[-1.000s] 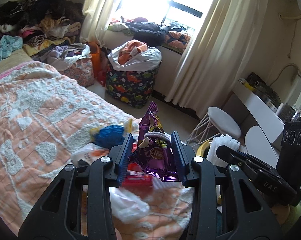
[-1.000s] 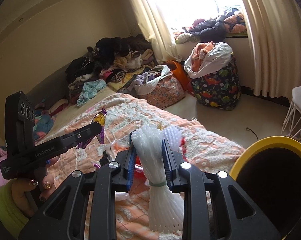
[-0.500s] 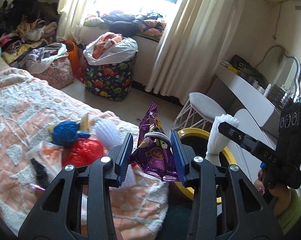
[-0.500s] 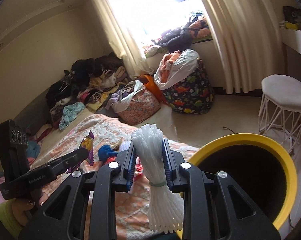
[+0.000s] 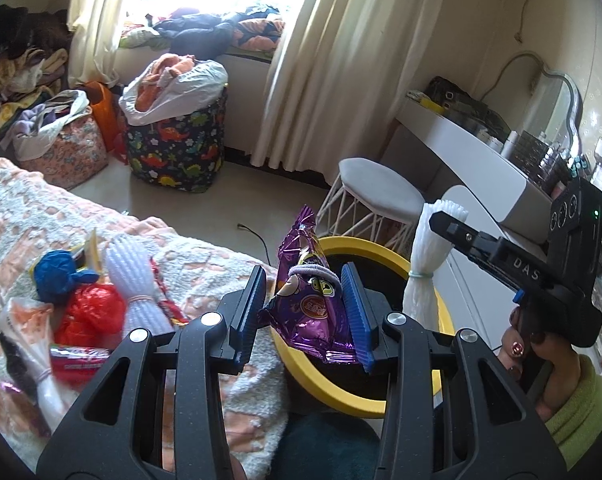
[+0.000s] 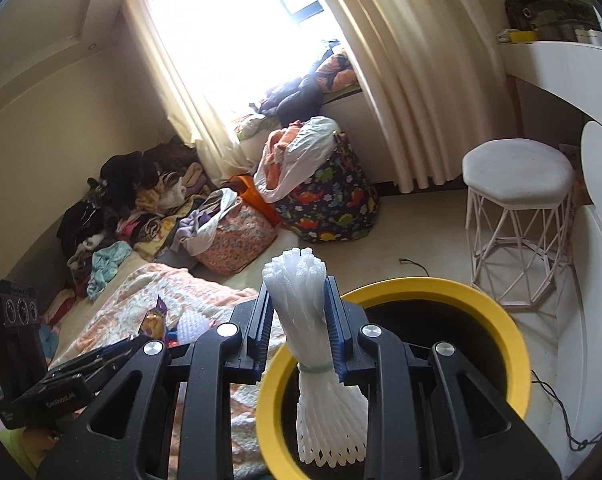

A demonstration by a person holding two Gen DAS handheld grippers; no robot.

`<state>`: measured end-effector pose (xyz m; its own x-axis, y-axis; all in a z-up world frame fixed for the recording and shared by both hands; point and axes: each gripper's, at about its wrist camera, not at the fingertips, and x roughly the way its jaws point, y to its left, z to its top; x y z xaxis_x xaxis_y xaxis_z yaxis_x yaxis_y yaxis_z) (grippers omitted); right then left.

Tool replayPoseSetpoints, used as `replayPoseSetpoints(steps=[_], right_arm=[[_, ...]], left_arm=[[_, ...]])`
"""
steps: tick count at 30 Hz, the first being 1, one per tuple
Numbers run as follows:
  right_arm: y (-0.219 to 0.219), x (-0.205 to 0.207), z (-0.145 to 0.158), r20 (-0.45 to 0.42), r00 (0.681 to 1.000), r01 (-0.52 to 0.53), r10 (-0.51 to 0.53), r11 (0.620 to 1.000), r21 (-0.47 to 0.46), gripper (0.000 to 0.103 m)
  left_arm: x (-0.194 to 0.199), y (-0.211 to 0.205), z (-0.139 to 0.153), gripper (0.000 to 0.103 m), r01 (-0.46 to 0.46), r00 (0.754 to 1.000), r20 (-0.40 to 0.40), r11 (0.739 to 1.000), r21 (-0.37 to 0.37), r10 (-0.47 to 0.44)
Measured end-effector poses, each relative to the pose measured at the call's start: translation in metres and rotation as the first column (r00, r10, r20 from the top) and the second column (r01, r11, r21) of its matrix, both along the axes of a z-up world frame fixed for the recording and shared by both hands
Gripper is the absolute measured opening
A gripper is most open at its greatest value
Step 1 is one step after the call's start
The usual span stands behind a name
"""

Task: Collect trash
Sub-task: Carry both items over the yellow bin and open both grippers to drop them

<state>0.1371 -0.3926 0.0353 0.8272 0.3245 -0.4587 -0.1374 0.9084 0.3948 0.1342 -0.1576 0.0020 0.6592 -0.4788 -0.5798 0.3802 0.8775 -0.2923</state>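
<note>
While I hold both tools over the yellow-rimmed bin beside the bed, my left gripper is clenched on a purple snack wrapper tied with a hair band, hanging above the bin's near rim. My right gripper grasps a white foam net bundle upright, its lower end dangling over the bin's dark opening. On the bed lie a 2nd foam net, a blue ball of trash and a red bag. A white stool stands behind the bin.
</note>
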Motion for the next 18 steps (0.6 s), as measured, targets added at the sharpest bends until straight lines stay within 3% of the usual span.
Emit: replayPoseSetpoints(steps=[7,18], right_arm=[[-0.029,0.005,-0.01,-0.024,0.998,0.059,-0.058,0.998,0.02,0.024],[-0.04,0.022,-0.024,-0.069,0.994,0.084,-0.084,0.996,-0.005,0.024]], left_arm=[[0.003,-0.024,-0.014,0.032,0.059,0.998,-0.029,0.998,0.015,-0.059],[0.008,-0.055,-0.04,0.032,0.131,0.988,-0.084,0.991,0.034,-0.128]])
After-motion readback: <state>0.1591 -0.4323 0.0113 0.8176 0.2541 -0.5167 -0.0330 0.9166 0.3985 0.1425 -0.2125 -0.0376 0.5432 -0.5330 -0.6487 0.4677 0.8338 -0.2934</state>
